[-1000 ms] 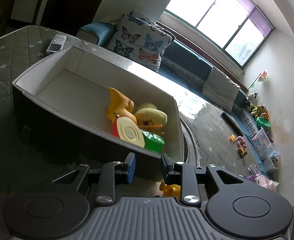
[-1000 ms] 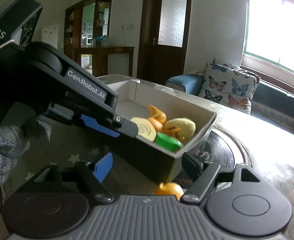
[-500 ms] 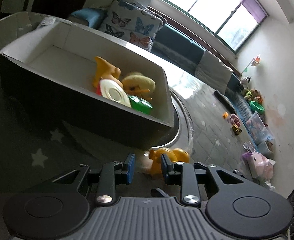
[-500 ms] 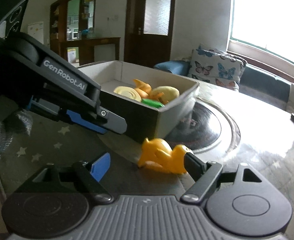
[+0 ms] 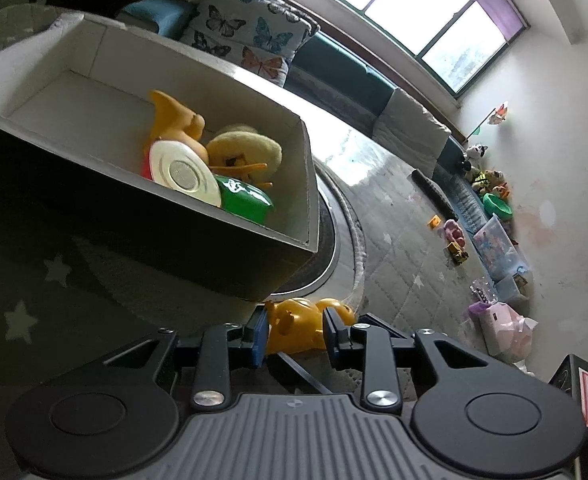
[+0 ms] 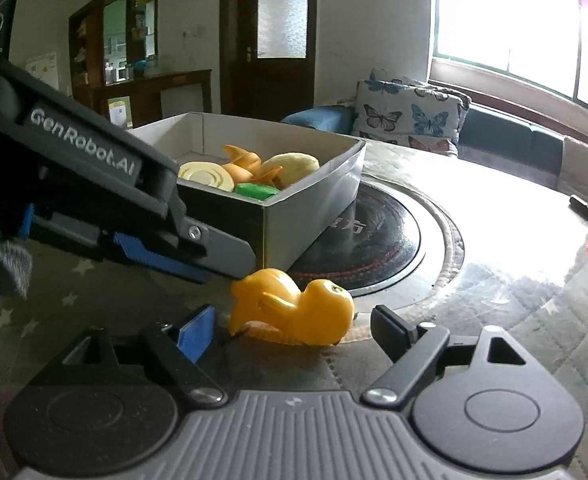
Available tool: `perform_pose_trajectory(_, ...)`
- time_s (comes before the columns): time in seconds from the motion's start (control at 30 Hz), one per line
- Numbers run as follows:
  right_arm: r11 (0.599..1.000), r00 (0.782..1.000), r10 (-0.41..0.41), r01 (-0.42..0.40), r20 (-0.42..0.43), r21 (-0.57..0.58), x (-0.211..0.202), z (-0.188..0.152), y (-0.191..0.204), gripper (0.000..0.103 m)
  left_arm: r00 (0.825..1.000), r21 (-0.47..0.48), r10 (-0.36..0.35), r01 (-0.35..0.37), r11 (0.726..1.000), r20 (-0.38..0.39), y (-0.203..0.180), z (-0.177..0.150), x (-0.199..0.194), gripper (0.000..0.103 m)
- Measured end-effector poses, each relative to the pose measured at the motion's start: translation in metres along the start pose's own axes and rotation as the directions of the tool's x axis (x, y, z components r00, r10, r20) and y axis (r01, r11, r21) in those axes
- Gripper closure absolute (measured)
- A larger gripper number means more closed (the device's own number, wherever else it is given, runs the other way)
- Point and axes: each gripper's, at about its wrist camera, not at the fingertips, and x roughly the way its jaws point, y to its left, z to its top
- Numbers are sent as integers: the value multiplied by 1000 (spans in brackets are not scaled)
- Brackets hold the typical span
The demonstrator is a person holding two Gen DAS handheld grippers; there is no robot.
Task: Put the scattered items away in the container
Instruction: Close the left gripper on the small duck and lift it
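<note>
A yellow rubber duck (image 6: 294,306) lies on the star-patterned table cover, just in front of the box's near corner. It also shows in the left wrist view (image 5: 300,326) between the fingers of my left gripper (image 5: 294,330), which is open around it. My right gripper (image 6: 294,330) is open, its fingers on either side of the duck, a little short of it. The left gripper's body (image 6: 93,184) reaches in from the left. The cardboard box (image 5: 308,176) holds an orange toy (image 5: 173,120), a plush duck (image 5: 245,152), a cream disc (image 5: 181,170) and a green piece (image 5: 245,200).
A round black hotplate (image 6: 378,236) is set in the table behind the duck, partly under the box. A butterfly cushion (image 6: 406,116) and a sofa sit beyond the table. Toys and plastic bins (image 5: 494,240) lie on the floor at the right.
Both grippers have come down and forward to the duck. The left gripper's fingers have spread and now straddle it. The box has drawn back in both views.
</note>
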Motion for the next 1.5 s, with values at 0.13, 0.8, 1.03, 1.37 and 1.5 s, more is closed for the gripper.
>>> perform_pose_trajectory(0.13,1000,1000,-2,3,-10,4,7,2,1,19,1000,-2,1,-1,1000,-15,-1,2,9,71)
perform_pose_trajectory(0.8,1000,1000,-12,12,11,18,-9,3,6,31,999,-8,-27,27,1000,-28,-2,-1,5,73)
perform_pose_trajectory(1.03,999,998,3,0,68,-36,-35,16,23,32,998,8,-40,40,999,40,-6,-6,-33,73)
perform_pose_trajectory(1.37,992,989,52,-36,139,-118,-39,53,51,32,987,-17,-34,37,999,156,4,17,-73,73)
perform_pose_trajectory(1.5,989,984,83,-63,154,-134,-28,74,60,32,980,-33,-25,32,999,195,15,35,-81,73)
